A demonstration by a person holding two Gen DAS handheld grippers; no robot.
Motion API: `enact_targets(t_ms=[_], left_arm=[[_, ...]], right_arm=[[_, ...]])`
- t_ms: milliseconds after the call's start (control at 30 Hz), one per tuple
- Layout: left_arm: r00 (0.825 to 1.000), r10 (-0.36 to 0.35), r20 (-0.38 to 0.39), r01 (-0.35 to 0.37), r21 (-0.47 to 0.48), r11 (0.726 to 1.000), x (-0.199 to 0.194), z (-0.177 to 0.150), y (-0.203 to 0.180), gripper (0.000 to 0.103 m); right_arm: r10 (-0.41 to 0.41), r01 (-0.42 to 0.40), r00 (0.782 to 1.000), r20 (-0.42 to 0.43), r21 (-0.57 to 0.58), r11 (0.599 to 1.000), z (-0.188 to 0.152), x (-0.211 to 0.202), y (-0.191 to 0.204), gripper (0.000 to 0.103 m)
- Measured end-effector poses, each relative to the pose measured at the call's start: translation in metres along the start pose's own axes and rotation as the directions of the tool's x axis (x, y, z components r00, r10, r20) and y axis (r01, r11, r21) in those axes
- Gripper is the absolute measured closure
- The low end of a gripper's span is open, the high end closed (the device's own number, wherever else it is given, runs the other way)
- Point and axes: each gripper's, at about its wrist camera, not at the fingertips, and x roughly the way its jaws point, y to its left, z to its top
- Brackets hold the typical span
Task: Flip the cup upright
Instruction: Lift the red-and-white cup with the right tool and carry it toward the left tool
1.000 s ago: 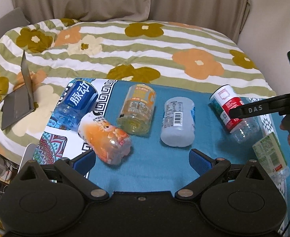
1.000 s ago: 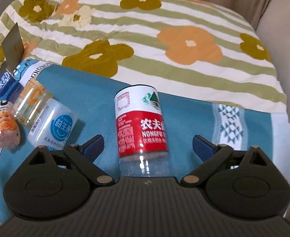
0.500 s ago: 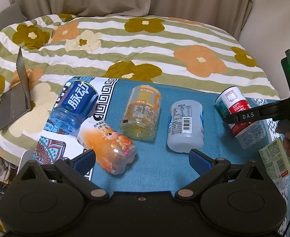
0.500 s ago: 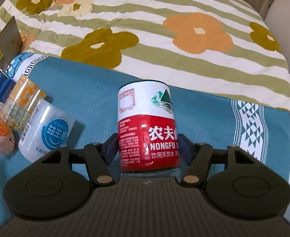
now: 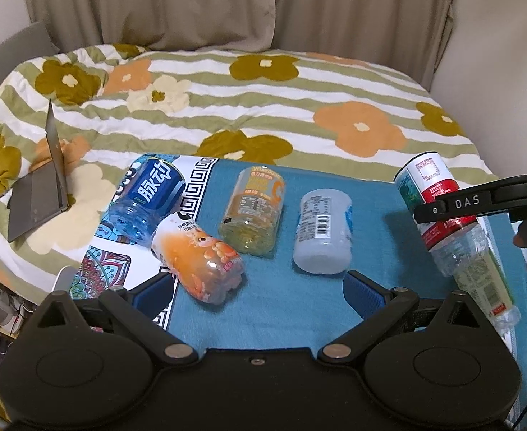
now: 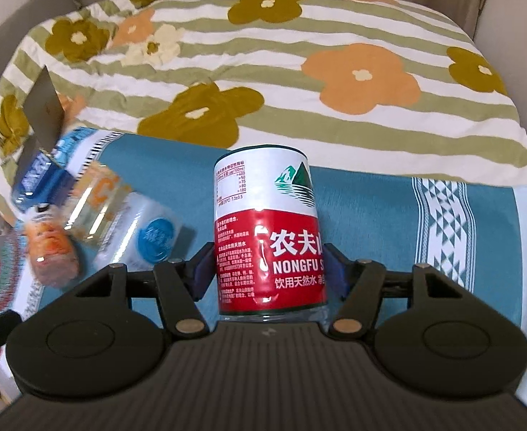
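Note:
My right gripper (image 6: pixel 269 269) is shut on a clear cup cut from a red-and-white Nongfu bottle (image 6: pixel 267 230) and holds it lifted off the blue cloth, tilted; it also shows at the right of the left wrist view (image 5: pixel 432 194). My left gripper (image 5: pixel 260 289) is open and empty, low over the cloth's near edge. Ahead of it lie several other bottle cups on their sides: a blue-label one (image 5: pixel 148 197), an orange cartoon one (image 5: pixel 198 262), a yellow one (image 5: pixel 254 208) and a white frosted one (image 5: pixel 322 230).
A green-label bottle (image 5: pixel 486 283) lies under the lifted cup at the right. A blue patterned cloth (image 5: pixel 292 301) covers the near part of a flowered, striped bedspread (image 5: pixel 263 107). An open laptop (image 5: pixel 44 186) sits at the left. Curtains and a wall stand behind.
My right gripper closed on the red-and-white cup and lifted it off the cloth. The left gripper drew back a little and stayed open.

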Motion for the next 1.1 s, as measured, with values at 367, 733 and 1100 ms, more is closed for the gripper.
enact_targets(t_ms=[367,733,1100], left_arm=[[0.997,0.047,0.057,-0.047,0.0,0.999,-0.038,-0.04,-0.012,0.001],[0.999,0.037,0.025,-0.038,0.022,0.999,-0.04,-0.069,-0.004,0.001],[0.999,-0.03,-0.037,0.034,0.11,0.993,-0.02,-0.083,0.013,0.001]], right_arm=[[0.058,-0.059,0.998,0.02,0.063,0.996,-0.061,-0.043,0.019,0.025],[0.058,-0.062,0.998,0.023,0.245,0.967,-0.118,-0.035,0.032,0.024],[0.006,-0.025,0.999,0.051,0.368,0.93,-0.147,-0.013,0.052,0.024]])
